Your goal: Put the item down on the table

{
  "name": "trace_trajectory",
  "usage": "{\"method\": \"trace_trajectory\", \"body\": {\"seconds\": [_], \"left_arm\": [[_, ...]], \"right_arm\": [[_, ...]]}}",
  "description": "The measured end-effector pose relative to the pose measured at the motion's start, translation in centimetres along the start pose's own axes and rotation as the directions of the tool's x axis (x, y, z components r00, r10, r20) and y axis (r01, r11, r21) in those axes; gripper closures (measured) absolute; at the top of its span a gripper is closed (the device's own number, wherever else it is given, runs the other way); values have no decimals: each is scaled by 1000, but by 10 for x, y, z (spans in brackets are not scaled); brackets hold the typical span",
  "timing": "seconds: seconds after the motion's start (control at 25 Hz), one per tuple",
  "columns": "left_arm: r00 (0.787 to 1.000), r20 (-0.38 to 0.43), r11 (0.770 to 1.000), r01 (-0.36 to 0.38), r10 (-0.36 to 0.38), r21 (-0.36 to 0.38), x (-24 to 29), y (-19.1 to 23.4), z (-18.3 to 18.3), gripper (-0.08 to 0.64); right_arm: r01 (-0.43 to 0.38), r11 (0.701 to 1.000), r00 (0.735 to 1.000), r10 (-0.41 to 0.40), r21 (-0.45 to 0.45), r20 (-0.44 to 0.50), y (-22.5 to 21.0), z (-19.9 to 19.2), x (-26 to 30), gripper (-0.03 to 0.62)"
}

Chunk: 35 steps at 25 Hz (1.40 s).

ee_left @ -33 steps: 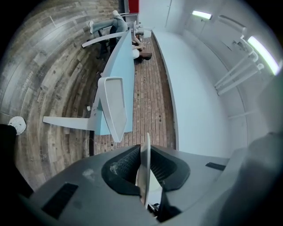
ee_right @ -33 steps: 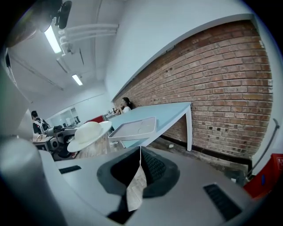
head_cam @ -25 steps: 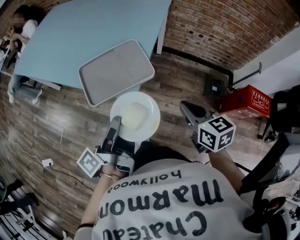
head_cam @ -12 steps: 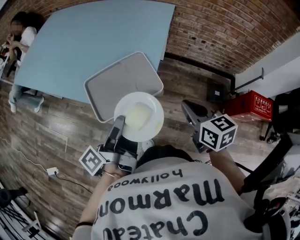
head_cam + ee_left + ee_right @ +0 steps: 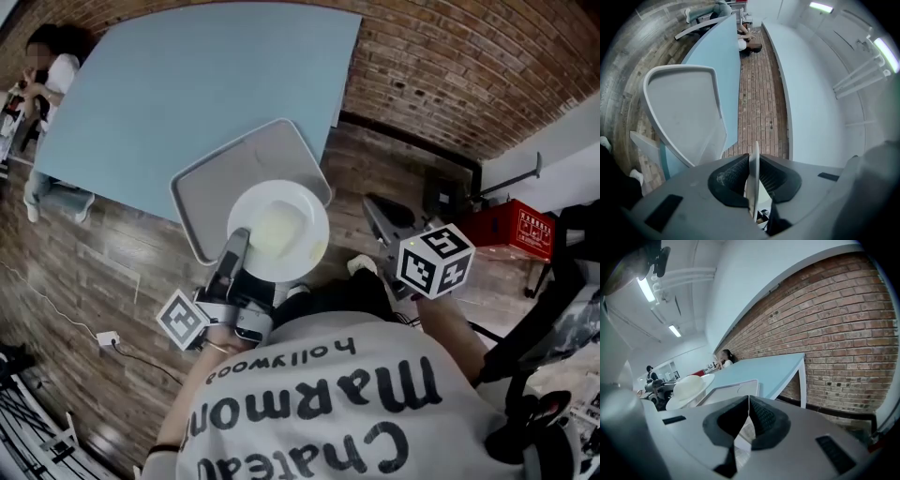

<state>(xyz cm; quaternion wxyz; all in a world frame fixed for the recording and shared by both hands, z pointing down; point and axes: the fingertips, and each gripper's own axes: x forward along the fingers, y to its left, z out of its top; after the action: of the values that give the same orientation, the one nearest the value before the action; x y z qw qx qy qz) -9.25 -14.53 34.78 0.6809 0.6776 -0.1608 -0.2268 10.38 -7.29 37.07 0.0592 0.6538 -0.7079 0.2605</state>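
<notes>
Head view showed the left gripper (image 5: 234, 247) clamped on the near rim of a white plate (image 5: 278, 230), which carried a pale mound (image 5: 275, 228) at its centre. Left gripper view confirmed the grip: both pads pressed on the thin rim, with the jaws only slightly apart. The plate was in the air above the near end of a grey tray (image 5: 220, 178). The tray lay at the near right corner of the blue table (image 5: 187, 84) and appeared to overhang the tabletop's near edge.

The right gripper (image 5: 372, 208) hung well apart to the right, off the table. Right gripper view showed its jaws closed together with nothing between them.

Step in hand, as judged: carrying the plate in for set-down; placement was not yet done.

Recommended procedure:
- Hold the plate level, since a one-sided rim grip lets the far side sag and the mound could slide.
- Choose a landing spot fully backed by the tabletop; the overhanging part of the tray could tip under load.
- Lower until the plate's base rests flat, then release the jaws and withdraw along the rim line without dragging the plate.
</notes>
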Motion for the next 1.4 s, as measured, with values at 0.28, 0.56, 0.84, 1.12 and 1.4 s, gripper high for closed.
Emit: {"method": "trace_trajectory", "body": {"seconds": [0.28, 0.56, 0.84, 1.12, 1.4], "left_arm": [[970, 243, 1000, -1, 0, 2, 24, 4, 10, 517], [915, 402, 999, -44, 36, 10, 66, 28, -25, 517], [865, 497, 998, -62, 65, -22, 67, 40, -33, 517], [792, 597, 991, -113, 129, -64, 58, 65, -47, 517], [755, 636, 987, -129, 158, -92, 48, 81, -39, 517]], "right_arm": [[-135, 991, 988, 136, 16, -72, -51, 20, 47, 581], [-280, 960, 941, 272, -15, -202, -115, 22, 74, 581], [-411, 909, 875, 373, -66, -309, -109, 26, 112, 581], [-504, 862, 796, 439, -54, -417, -115, 4, 129, 581], [-551, 834, 735, 476, -16, -482, -102, -19, 143, 581]]}}
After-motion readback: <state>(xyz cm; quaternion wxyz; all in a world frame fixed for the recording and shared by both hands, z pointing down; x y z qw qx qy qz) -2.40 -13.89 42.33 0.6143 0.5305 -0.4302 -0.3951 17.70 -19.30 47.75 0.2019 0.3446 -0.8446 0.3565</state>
